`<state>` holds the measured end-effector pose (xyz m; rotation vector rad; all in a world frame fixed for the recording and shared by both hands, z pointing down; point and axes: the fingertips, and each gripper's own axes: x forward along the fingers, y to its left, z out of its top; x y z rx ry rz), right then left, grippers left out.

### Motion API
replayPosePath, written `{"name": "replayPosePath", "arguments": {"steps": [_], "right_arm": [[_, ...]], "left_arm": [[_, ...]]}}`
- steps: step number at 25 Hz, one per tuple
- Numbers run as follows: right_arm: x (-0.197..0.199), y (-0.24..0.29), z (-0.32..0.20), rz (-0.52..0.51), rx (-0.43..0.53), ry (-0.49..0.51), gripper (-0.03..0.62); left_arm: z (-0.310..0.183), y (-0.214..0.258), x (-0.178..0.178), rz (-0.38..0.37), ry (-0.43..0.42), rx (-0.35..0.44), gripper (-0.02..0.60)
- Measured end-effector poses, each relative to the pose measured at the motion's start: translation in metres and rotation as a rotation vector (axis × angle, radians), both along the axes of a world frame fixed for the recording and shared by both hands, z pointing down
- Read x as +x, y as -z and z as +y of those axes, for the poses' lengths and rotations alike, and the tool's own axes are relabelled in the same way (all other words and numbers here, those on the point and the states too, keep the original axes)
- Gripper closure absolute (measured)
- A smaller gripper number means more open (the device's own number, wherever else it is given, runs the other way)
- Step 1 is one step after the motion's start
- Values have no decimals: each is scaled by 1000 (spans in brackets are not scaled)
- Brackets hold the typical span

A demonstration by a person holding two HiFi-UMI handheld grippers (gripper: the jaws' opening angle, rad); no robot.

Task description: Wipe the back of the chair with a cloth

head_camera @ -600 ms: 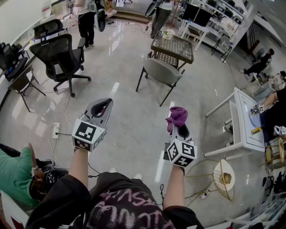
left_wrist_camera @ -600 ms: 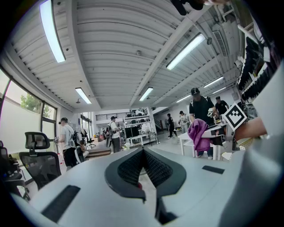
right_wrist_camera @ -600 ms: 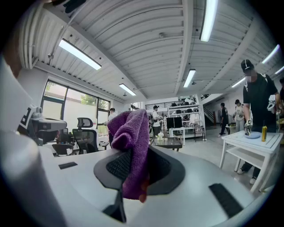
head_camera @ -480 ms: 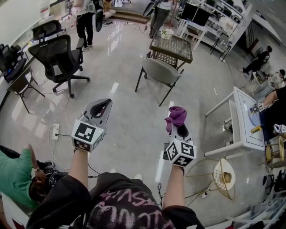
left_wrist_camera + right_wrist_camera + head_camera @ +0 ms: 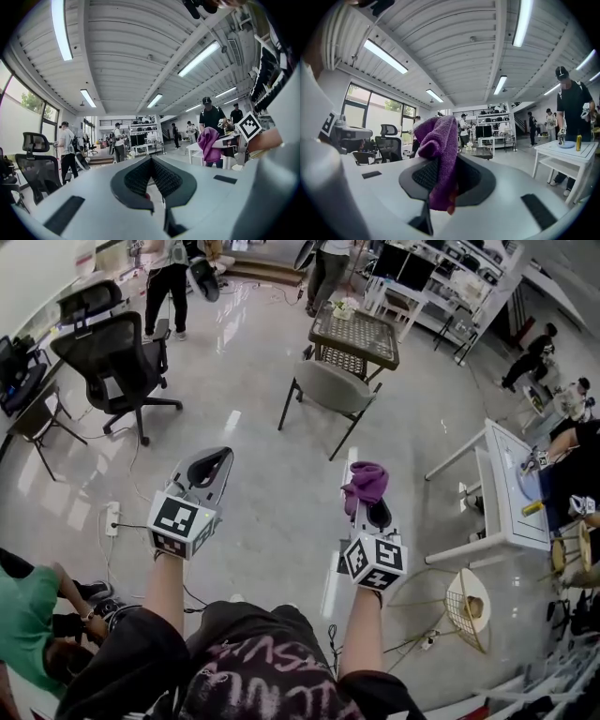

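Head view: grey chair stands well ahead of both grippers, with the purple cloth bunched at the right gripper.
Left gripper view: left gripper jaws pressed together, empty.
Right gripper view: jaws clamp the cloth.

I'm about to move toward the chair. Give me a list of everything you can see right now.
cloth: one, purple, between the jaws at right.
chair: one, grey, straight ahead on the floor.
wicker table: one, brown, just beyond the chair.
office chairs: two, black, far left.
side table: one, white, right side.
power strip: one, white, floor at left.
people: several, at the far end.
left gripper: one, grey, shut, empty.
right gripper: one, grey, shut on the cloth.
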<state>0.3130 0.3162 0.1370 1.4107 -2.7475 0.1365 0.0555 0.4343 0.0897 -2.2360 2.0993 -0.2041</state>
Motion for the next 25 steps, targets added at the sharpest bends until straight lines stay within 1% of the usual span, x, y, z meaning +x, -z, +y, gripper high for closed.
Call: {"name": "replayPosePath", "arguments": {"steps": [3,8,12,18,21,25], "right_arm": [[-8,-6,4,22,-6,-13,502],[-17,-16,-4,21,-28,-30,502],[-26,-23,-26,5,-33,-31,502],[-49,-34,-79,-12,-37,-29,502],[-65,-39,-118,-21,-43,-28,502],[-78,-51,-179,-25,-52,-25,502]], "left_arm": [[1,-6,-7,11,-18,-11,572],[-7,-16,-19,49,-35,-24,572],[-27,-21,-29,26,-31,-26,572],[-83,-31,-43,-9,-50,-50,572],[-122,-39,-55,-39,-67,-70,572],[-185,-53,-70,-51,-64,-87,572]]}}
